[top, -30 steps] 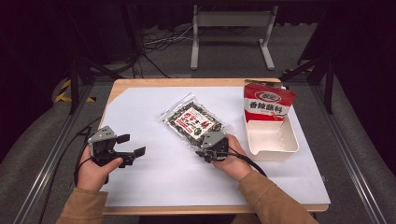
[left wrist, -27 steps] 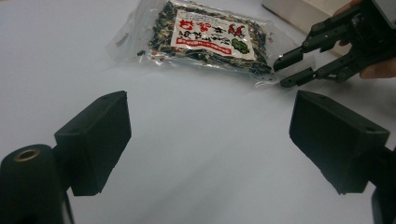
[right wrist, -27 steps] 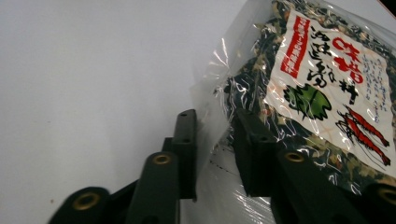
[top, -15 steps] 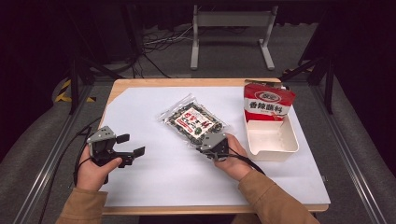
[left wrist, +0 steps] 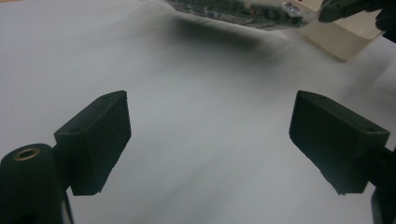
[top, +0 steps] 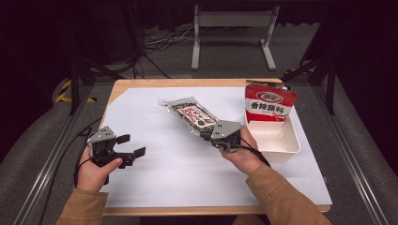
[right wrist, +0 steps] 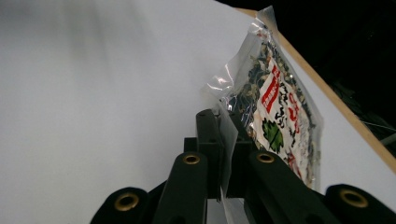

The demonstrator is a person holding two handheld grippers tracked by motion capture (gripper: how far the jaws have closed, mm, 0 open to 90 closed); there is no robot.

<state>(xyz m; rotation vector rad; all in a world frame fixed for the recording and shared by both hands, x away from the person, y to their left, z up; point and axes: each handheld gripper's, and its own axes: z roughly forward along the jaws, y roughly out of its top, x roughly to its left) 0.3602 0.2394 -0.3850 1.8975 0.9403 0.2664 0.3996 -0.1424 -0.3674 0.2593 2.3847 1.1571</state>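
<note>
Item: clear seaweed snack packet (top: 193, 115), edge seal pinched in right claw (right wrist: 223, 140) for lifting off the tabletop (top: 187, 178) towards the white tray (top: 280, 151); left claw (top: 132, 146) spread, idle.

High cam looks down; gripper cams close, both see packet (right wrist: 275, 116).

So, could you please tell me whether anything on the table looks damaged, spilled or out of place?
Nothing stands out. The clear snack packet looks intact; it hangs tilted because the right hand-held gripper pinches its sealed edge. The red pouch stands upright at the far end of the white tray. No spills are visible.
</note>
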